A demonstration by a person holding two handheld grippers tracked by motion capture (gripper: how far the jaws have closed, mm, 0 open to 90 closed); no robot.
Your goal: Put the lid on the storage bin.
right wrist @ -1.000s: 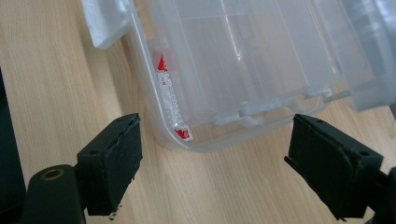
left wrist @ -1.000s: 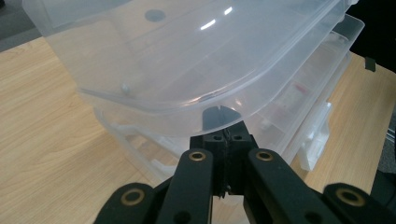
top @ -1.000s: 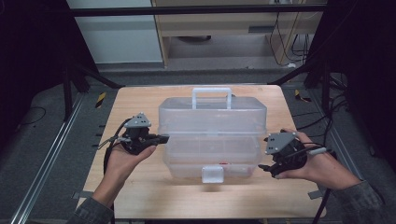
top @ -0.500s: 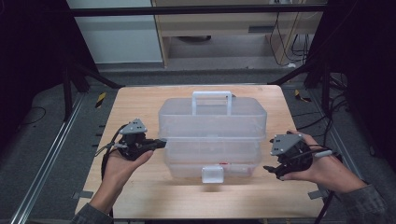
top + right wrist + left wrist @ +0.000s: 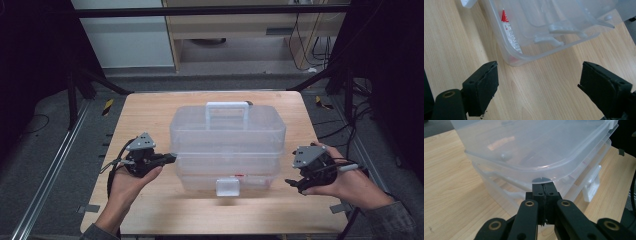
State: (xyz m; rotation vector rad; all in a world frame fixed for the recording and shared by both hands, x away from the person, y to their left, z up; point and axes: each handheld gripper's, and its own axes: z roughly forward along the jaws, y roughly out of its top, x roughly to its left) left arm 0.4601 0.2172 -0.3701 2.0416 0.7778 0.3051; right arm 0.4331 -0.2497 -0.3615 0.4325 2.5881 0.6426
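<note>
A clear plastic storage box [image 5: 227, 145] with a white carry handle [image 5: 227, 107] on its lid sits in the middle of the high view, on the light wooden bench [image 5: 150, 112]. A white latch [image 5: 226, 187] hangs at the centre of its lower front edge.

At the left of the frame, the person's left hand [image 5: 127, 182] holds the left gripper [image 5: 171, 158], whose black jaws are pressed together with nothing between them; their tips are touching or just beside the box's left side. In the left gripper view the closed jaws point at the rim under the box's lid [image 5: 529, 147], near a rounded corner.

At the lower right of the high view, the right hand [image 5: 350, 185] holds the right gripper [image 5: 292, 184] just beside the box's right end, apart from it. In the right gripper view its jaws stand wide apart and empty over bare wood, with a corner of the box in the upper part of the frame. Inside that corner lies a small tube with a red cap [image 5: 509, 31].
</note>
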